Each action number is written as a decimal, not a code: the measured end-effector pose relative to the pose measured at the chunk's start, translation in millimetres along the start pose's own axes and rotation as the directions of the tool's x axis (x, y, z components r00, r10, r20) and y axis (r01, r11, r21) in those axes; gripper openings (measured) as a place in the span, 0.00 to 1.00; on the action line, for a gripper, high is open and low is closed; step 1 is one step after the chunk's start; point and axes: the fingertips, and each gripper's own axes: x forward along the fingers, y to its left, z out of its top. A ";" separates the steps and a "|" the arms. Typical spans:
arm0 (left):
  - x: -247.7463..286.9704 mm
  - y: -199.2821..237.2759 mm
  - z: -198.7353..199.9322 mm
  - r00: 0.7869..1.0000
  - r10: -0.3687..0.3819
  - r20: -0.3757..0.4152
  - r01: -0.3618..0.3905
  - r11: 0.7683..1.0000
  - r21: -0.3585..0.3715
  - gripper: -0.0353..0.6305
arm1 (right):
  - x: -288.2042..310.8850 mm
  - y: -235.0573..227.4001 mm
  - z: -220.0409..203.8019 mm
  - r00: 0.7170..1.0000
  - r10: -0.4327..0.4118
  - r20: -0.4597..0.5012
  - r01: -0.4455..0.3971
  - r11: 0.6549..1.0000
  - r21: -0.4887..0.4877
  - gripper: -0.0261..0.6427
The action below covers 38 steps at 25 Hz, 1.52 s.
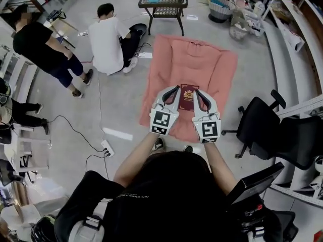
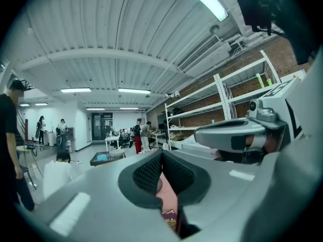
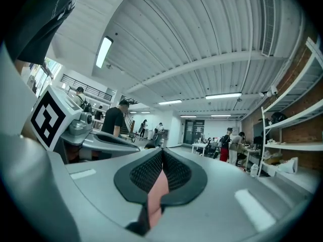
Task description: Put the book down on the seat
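Book (image 1: 189, 97): dark red cover with a gold emblem, face up. It lies flat on the pink seat cushion (image 1: 222, 64), towards the cushion's near half and well in from both side edges. Nothing rests on the book.

Left gripper (image 1: 174, 91): jaws fully together, pads meeting, nothing between them. In the left gripper view only cushion and a corner of the book show below the closed pads, so the gripper appears to be above the book, not on it.

Right gripper (image 1: 200, 94): the same, jaws pressed together and empty, with pink cushion visible beneath them in the right gripper view.

In the head view the two grippers flank the book, pointing level and away from the person.

Judgement: the book looks delivered, and what remains is clearing off cleanly.
- Keep both jaws closed so no pad catches the cover or the soft fabric.
- Take both hands back evenly.
- Confirm the book sits flat and does not slide on the cushion's folds.

Surroundings: black office chair (image 1: 262, 130) to the right, well apart from the cushion. A small table (image 1: 162, 4) stands beyond it. People crouch at the far left.
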 end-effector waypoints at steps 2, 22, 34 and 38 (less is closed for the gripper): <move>-3.6 3.5 2.4 1.000 0.007 0.005 -0.007 1.000 0.002 0.05 | 2.2 3.3 8.0 1.000 0.001 0.014 -0.001 1.000 0.001 0.06; 10.9 16.5 -18.2 0.999 0.030 -0.017 -0.030 1.000 0.001 0.05 | 23.3 4.6 -18.1 0.999 0.028 -0.028 -0.027 0.999 0.032 0.06; 14.6 9.7 -40.3 0.999 0.009 -0.052 -0.009 1.000 -0.007 0.05 | 29.6 11.9 -49.4 0.997 0.043 -0.069 -0.038 0.997 0.071 0.06; 14.4 8.1 -47.9 0.998 0.003 -0.065 -0.004 1.000 -0.008 0.05 | 30.9 13.9 -52.5 0.996 0.038 -0.082 -0.030 0.994 0.103 0.06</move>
